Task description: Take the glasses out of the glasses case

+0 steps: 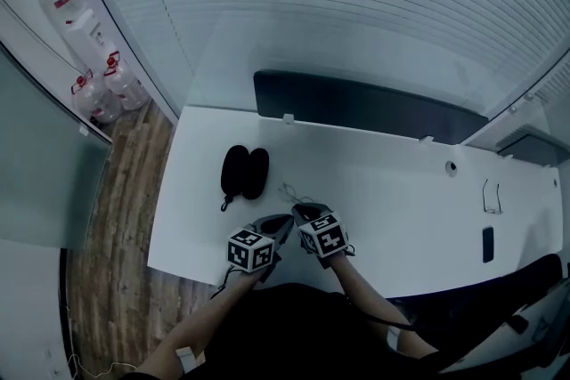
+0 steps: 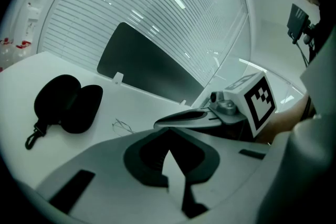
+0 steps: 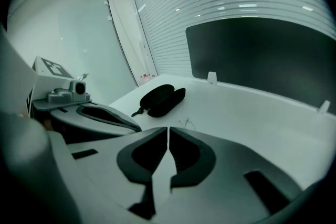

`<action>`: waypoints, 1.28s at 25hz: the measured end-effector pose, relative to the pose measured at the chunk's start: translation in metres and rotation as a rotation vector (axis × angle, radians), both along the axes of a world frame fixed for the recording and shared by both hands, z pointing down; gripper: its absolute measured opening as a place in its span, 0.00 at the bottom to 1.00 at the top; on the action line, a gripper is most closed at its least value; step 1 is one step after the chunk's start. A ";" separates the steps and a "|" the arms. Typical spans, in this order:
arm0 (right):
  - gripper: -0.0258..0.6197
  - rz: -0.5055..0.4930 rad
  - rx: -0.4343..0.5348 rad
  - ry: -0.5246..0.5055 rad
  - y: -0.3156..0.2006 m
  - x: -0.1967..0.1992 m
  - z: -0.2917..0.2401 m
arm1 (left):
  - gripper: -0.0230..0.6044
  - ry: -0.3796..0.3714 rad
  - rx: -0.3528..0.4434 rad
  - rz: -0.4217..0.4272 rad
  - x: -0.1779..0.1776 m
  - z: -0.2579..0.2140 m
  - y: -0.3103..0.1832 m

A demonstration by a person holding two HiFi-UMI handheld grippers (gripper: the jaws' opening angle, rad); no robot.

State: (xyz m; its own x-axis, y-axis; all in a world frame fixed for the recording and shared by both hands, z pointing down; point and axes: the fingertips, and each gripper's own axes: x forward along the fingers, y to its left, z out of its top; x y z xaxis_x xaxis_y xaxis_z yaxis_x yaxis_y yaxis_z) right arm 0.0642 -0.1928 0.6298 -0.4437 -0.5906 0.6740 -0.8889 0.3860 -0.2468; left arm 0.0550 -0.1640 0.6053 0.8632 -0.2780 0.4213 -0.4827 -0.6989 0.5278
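Observation:
The black glasses case (image 1: 245, 172) lies open on the white table (image 1: 383, 200), both halves spread flat; I also see the case (image 2: 68, 104) in the left gripper view and the case (image 3: 160, 99) in the right gripper view. A thin wire-framed pair of glasses (image 1: 294, 191) rests on the table between the case and my grippers, seen faintly as glasses (image 2: 123, 126) and glasses (image 3: 186, 124). My left gripper (image 1: 283, 222) and right gripper (image 1: 303, 211) sit side by side near the table's front edge, just short of the glasses. Both are shut with nothing between the jaws.
A dark divider panel (image 1: 365, 107) stands along the table's back edge. A second pair of glasses (image 1: 492, 196) and a small black object (image 1: 487, 245) lie at the far right. Plastic bottles (image 1: 98, 93) stand on the floor at the left.

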 end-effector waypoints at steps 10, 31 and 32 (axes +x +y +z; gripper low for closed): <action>0.08 0.124 0.011 -0.205 0.014 -0.003 -0.013 | 0.05 0.042 0.039 -0.034 -0.004 -0.016 0.013; 0.08 0.013 -0.011 -0.301 0.109 -0.012 -0.014 | 0.05 0.027 0.068 -0.213 -0.008 -0.019 0.109; 0.08 0.007 -0.014 -0.301 0.114 -0.013 -0.013 | 0.05 0.026 0.067 -0.217 -0.009 -0.019 0.114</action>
State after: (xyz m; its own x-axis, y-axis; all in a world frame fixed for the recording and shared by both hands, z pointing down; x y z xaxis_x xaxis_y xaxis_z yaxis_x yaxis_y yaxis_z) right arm 0.0517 -0.0784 0.6172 -0.6212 -0.5855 0.5208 -0.7772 0.3749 -0.5054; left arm 0.0464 -0.0499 0.5866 0.7905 -0.4847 0.3744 -0.6123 -0.6142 0.4977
